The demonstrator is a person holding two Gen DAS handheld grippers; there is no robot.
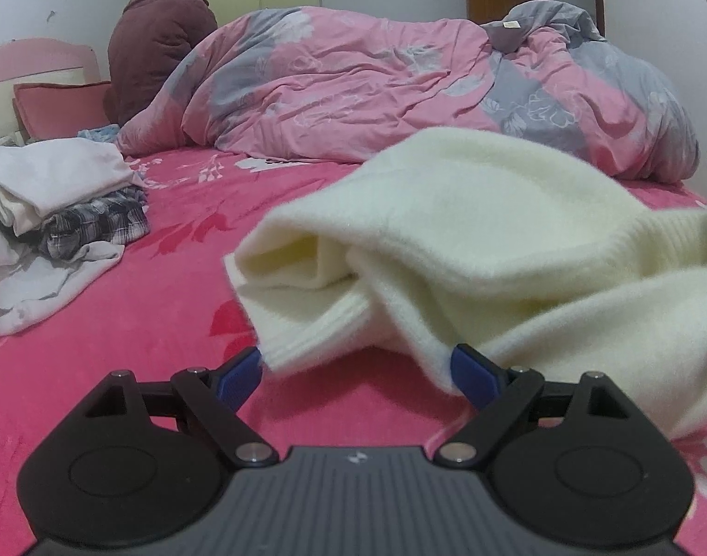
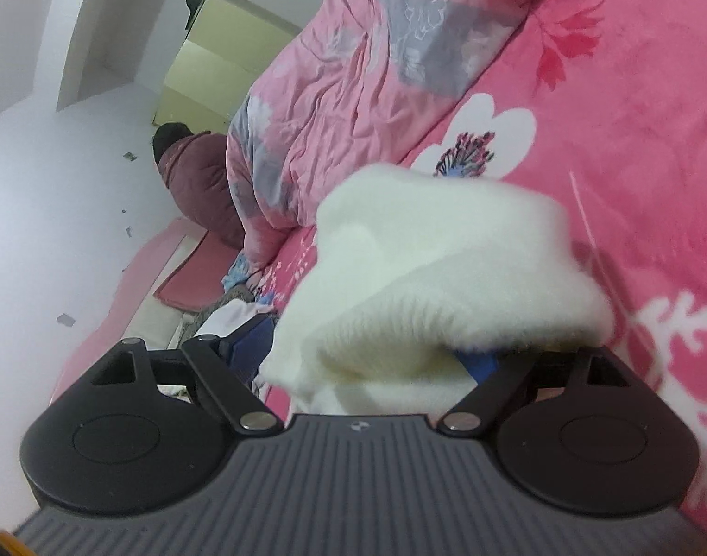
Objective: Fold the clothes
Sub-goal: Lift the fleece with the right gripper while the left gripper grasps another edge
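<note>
Mid-fold on the cream sweater (image 1: 492, 241), bunched on the pink bedsheet (image 1: 168, 324). Left gripper (image 1: 356, 368) spread wide, a hem between its fingers, unpinched. Right gripper (image 2: 367, 356) likewise agape (fabric draped across, apparently released). Next, probably: regrip edges, flatten.

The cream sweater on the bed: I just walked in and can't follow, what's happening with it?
A person with a claw in each hand is folding the cream sweater on the pink floral sheet. Both the left claw and the right claw stand open, with sweater fabric lying between their fingers but not pinched. A pile of other clothes waits off to the side, beside a rumpled pink duvet.
</note>
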